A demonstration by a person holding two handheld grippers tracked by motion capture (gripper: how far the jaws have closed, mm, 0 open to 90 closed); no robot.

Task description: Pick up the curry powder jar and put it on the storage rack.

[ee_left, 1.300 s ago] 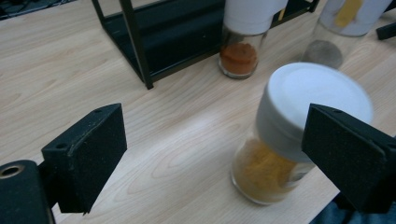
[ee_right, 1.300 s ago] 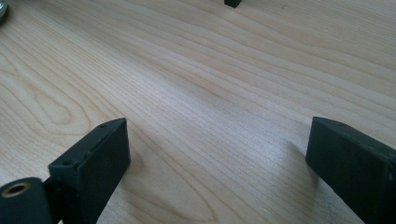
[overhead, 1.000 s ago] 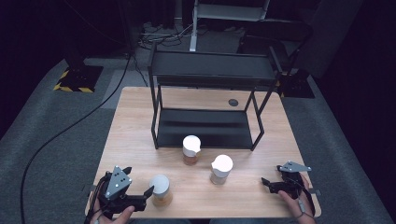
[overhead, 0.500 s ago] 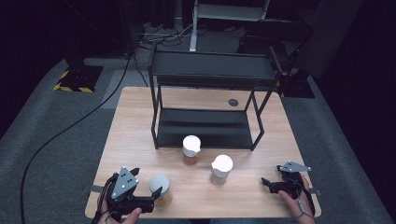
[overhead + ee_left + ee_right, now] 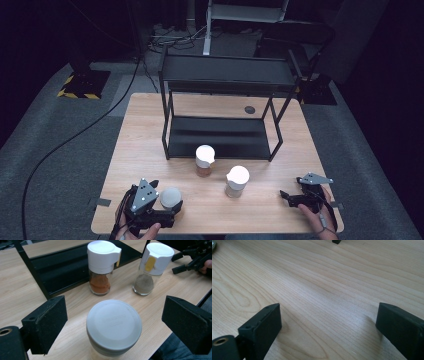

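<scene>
Near the front left corner of the tabletop, seen from the high view, our left gripper lies low with the grey-lidded jar standing between its spread jaws, which we read as a line-up for a grasp not yet made. At the front right corner our right gripper rests spread and empty, well apart from every jar, probably parked so the left side has room to work. Two white-capped jars stand toward the middle of the tabletop, the orange spice jar just before the lower shelf of the black rack, the grey spice jar a little nearer the front edge; we judge the rack's shelves to be where jars are meant to go. From the left gripper view, the grey-lidded jar sits centred between the two black pads with a clear gap on each side, so the jaws are released and nothing is gripped; the orange spice jar and grey spice jar stand beyond it, and the right gripper shows at the far edge. From the right gripper view, the right gripper holds its pads wide over bare wood, gripping nothing.
</scene>
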